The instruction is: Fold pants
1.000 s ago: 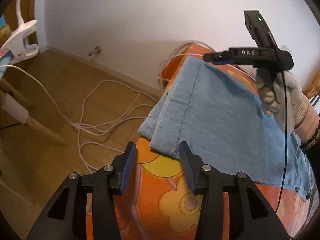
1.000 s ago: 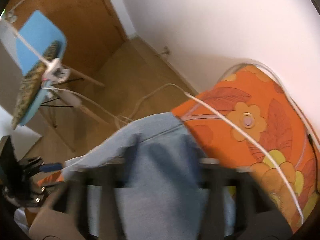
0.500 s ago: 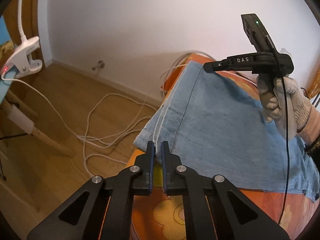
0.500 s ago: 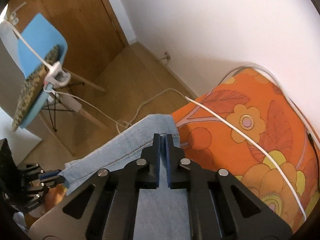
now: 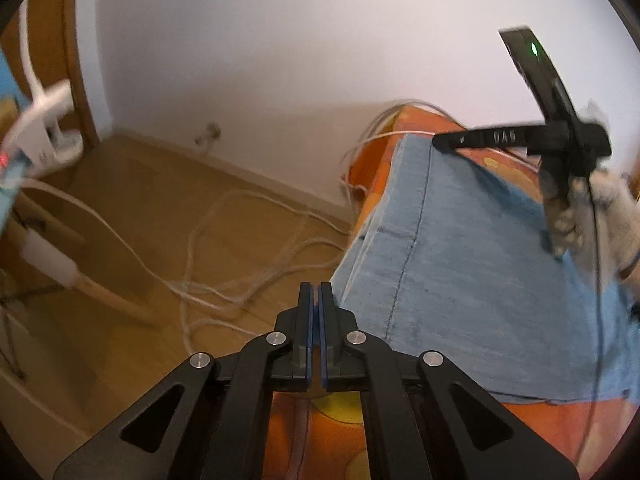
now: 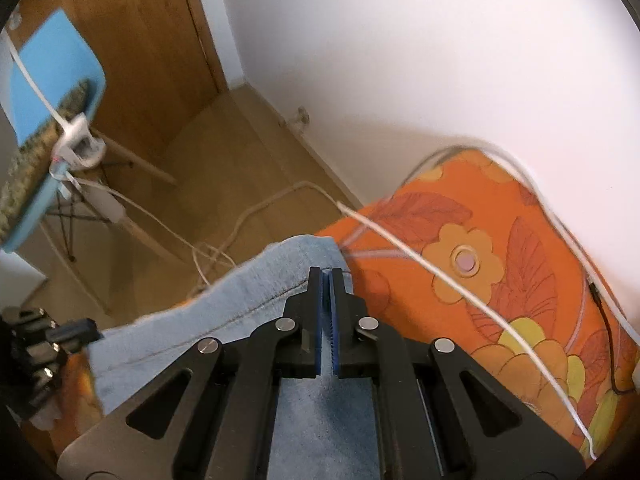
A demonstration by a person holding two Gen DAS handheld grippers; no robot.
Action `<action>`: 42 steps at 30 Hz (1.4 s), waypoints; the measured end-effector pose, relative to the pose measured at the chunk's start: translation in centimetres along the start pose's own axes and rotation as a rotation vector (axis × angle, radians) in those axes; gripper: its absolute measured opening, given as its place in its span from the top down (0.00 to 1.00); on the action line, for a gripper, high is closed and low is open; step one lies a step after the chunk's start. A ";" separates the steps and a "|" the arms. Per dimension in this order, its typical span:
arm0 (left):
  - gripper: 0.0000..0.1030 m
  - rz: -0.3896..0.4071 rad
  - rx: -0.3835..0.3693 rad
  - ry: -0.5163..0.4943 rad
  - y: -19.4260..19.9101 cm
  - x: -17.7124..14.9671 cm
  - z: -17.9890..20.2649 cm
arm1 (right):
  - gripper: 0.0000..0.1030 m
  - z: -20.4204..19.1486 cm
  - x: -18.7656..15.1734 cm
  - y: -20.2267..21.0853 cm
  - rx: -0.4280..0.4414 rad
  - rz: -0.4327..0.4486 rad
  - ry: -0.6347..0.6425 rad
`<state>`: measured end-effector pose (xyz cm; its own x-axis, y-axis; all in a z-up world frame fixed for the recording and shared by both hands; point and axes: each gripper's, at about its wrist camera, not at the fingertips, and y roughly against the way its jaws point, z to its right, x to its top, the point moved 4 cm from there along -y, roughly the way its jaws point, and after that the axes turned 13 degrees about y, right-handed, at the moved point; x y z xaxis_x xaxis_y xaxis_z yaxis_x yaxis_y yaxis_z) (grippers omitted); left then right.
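Light blue denim pants [image 5: 480,280] lie flat on a bed with an orange flowered cover [image 5: 320,440], leg hems at the bed's end. My left gripper [image 5: 316,292] is shut, its tips pinching the near corner of the hem. The right wrist view shows this gripper [image 6: 90,329] at the cloth's left corner. My right gripper [image 6: 326,276] is shut on the far corner of the hem, with denim [image 6: 248,300] between its pads. From the left wrist, the right gripper [image 5: 438,143] is held by a gloved hand [image 5: 592,216].
White cables [image 5: 240,272] trail over the wooden floor beyond the bed's end. A white cable [image 6: 440,276] and a thin black wire [image 6: 604,328] cross the cover near the wall. A blue chair [image 6: 48,80] with a white clamp [image 6: 76,140] stands by the door.
Both grippers went from open to shut. The left one slid to the near hem corner and closed there. The right one closed on the far hem corner.
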<state>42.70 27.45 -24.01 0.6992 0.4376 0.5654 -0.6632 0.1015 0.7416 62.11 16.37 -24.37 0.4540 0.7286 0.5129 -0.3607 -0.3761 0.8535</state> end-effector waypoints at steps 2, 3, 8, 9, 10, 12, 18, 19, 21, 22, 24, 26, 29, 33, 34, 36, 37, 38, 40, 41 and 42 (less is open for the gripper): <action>0.97 -0.016 -0.027 0.037 0.2 0.2 -0.7 | 0.96 -0.1 0.0 0.2 -0.001 -0.005 0.003; 0.90 -0.025 -0.045 0.051 0.4 0.2 -1.1 | 0.90 -0.1 0.0 0.6 -0.003 -0.001 0.000; 0.77 -0.048 -0.112 0.093 0.9 0.3 -1.8 | 0.77 -2.5 -0.4 4.4 -0.037 0.054 0.045; 0.75 -0.055 -0.130 0.097 1.0 0.1 -1.6 | 0.75 -3.6 -0.7 5.0 0.002 0.051 0.057; 0.74 -0.069 -0.165 0.100 1.0 0.0 -1.4 | 0.73 -5.0 -1.1 5.6 0.049 0.045 0.071; 0.68 -0.070 -0.187 0.085 1.1 0.0 -1.1 | 0.69 -7.7 -2.0 6.3 0.145 0.028 0.101; 0.66 -0.048 -0.171 0.020 3.3 -1.0 -1.1 | 0.69 -12.4 -2.4 4.2 0.296 -0.048 0.068; 0.66 -0.053 -0.166 0.014 3.4 -1.1 -1.3 | 0.69 -12.9 -2.0 3.5 0.313 -0.068 0.048; 0.66 -0.068 -0.143 -0.002 3.4 -1.9 -1.8 | 0.69 -13.8 -1.6 2.6 0.311 -0.091 0.044; 0.66 -0.078 -0.137 -0.008 3.3 -2.2 -2.0 | 0.69 -14.6 -1.2 2.1 0.289 -0.111 0.047; 0.66 -0.088 -0.126 -0.019 3.2 -2.7 -2.3 | 0.69 -15.8 -0.8 1.4 0.274 -0.139 0.058; 0.66 -0.095 -0.128 -0.016 3.2 -2.9 -2.5 | 0.69 -17.7 -0.9 0.7 0.265 -0.180 0.095; 0.66 -0.097 -0.130 0.004 3.2 -3.1 -3.1 | 0.68 -19.7 -1.0 0.3 0.193 -0.197 0.195; 0.66 -0.093 -0.138 0.019 3.2 -3.0 -3.4 | 0.64 -20.1 -1.2 0.4 0.198 -0.207 0.223; 0.66 -0.090 -0.139 0.019 3.2 -2.9 -3.4 | 0.64 -20.0 -1.4 0.5 0.197 -0.209 0.235; 0.66 -0.087 -0.145 0.019 3.3 -2.8 -3.4 | 0.72 -19.5 -1.7 0.5 0.186 -0.207 0.240; 0.66 -0.084 -0.147 0.020 3.3 -2.7 -3.3 | 0.74 -19.0 -1.7 0.6 0.209 -0.197 0.214; 0.66 -0.083 -0.153 0.022 3.3 -2.7 -3.3 | 0.83 -18.7 -1.6 0.6 0.247 -0.193 0.180; 0.66 -0.084 -0.161 0.018 3.3 -2.7 -3.0 | 0.87 -18.1 -1.4 0.6 0.299 -0.181 0.120; 0.66 -0.085 -0.161 0.012 3.2 -2.7 -2.8 | 0.88 -17.9 -1.4 0.6 0.304 -0.172 0.116; 0.66 -0.087 -0.162 0.007 3.1 -2.7 -2.6 | 0.89 -17.9 -1.5 0.6 0.305 -0.166 0.119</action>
<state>38.01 28.92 -24.20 0.7544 0.4269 0.4986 -0.6348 0.2815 0.7195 46.63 25.35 -26.26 0.3817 0.8488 0.3658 -0.0223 -0.3872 0.9217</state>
